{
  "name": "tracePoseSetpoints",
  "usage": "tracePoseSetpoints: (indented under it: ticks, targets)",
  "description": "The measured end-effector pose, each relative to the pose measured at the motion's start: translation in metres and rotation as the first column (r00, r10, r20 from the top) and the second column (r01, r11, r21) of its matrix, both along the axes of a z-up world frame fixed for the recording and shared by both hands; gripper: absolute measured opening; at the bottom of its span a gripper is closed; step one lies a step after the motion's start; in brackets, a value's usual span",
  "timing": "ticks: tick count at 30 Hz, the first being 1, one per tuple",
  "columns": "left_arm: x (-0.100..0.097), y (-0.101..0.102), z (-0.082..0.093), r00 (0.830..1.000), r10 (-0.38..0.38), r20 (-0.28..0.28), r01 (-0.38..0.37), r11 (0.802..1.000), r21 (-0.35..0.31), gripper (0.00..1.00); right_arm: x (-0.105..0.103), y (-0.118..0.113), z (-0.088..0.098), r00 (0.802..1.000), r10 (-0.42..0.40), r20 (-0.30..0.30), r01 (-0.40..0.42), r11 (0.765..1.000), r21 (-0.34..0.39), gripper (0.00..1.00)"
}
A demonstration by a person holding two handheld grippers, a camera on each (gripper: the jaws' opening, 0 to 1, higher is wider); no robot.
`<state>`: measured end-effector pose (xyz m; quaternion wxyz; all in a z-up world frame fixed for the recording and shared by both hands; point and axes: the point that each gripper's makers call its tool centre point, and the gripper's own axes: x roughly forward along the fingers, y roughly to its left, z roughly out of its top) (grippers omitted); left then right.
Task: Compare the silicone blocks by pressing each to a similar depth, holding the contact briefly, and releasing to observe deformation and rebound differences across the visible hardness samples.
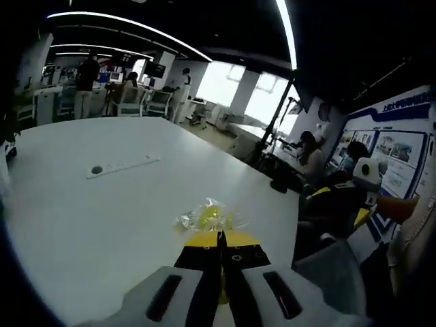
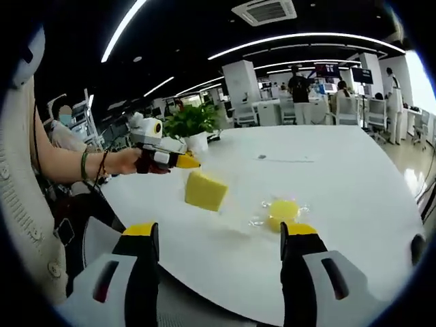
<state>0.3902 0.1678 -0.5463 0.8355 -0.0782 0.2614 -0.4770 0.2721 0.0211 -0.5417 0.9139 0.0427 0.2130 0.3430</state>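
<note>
My left gripper [image 1: 221, 240] is shut on a yellow silicone block [image 1: 219, 238], whose edge shows between the closed jaws. In the right gripper view a hand holds that left gripper [image 2: 185, 162] above the white table [image 2: 354, 184], and the yellow block [image 2: 205, 191] hangs from its tips in the air. A second yellow sample in a clear wrapper [image 1: 210, 216] lies on the table just beyond the left jaws. The same wrapped sample [image 2: 282, 212] sits near my right gripper [image 2: 221, 233], which is open and holds nothing.
A white power strip [image 1: 123, 165] lies farther along the table [image 1: 82, 218]. A potted plant [image 2: 191, 122] stands at the table's far edge. Seated people and chairs [image 1: 306, 163] line the table's right side; more people stand at desks behind.
</note>
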Motion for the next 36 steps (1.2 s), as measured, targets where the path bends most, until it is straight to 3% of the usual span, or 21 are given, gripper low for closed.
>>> tracePoseSetpoints:
  ticks: [6, 13, 21, 24, 31, 35, 36]
  targets:
    - [-0.02, -0.004, 0.033, 0.998, -0.028, 0.059, 0.028, 1.0, 0.009, 0.0, 0.003, 0.0, 0.018, 0.993, 0.115, 0.026, -0.114, 0.993, -0.039, 0.7]
    - [-0.034, -0.012, 0.069, 0.988, -0.082, 0.134, 0.079, 0.996, 0.028, 0.0, 0.025, 0.021, 0.053, 0.948, 0.303, 0.094, -0.29, 0.948, -0.131, 0.72]
    - [-0.046, -0.03, 0.099, 0.967, -0.14, 0.213, 0.134, 0.99, 0.043, 0.0, 0.058, 0.07, 0.076, 0.857, 0.506, 0.1, -0.47, 0.846, -0.251, 0.71]
    - [-0.047, -0.034, 0.106, 0.961, -0.151, 0.231, 0.145, 0.988, 0.044, 0.0, 0.062, 0.088, 0.078, 0.81, 0.58, 0.094, -0.536, 0.794, -0.286, 0.71]
    - [-0.053, -0.043, 0.113, 0.952, -0.192, 0.239, 0.186, 0.981, 0.046, 0.0, 0.064, 0.118, 0.063, 0.711, 0.703, 0.024, -0.652, 0.671, -0.353, 0.66]
    - [-0.054, -0.046, 0.116, 0.943, -0.206, 0.26, 0.201, 0.978, 0.048, 0.0, 0.064, 0.126, 0.05, 0.675, 0.736, -0.042, -0.701, 0.623, -0.347, 0.6]
    - [-0.061, -0.049, 0.119, 0.939, -0.242, 0.243, 0.244, 0.969, 0.021, 0.0, 0.065, 0.127, 0.047, 0.67, 0.74, -0.058, -0.709, 0.615, -0.344, 0.58]
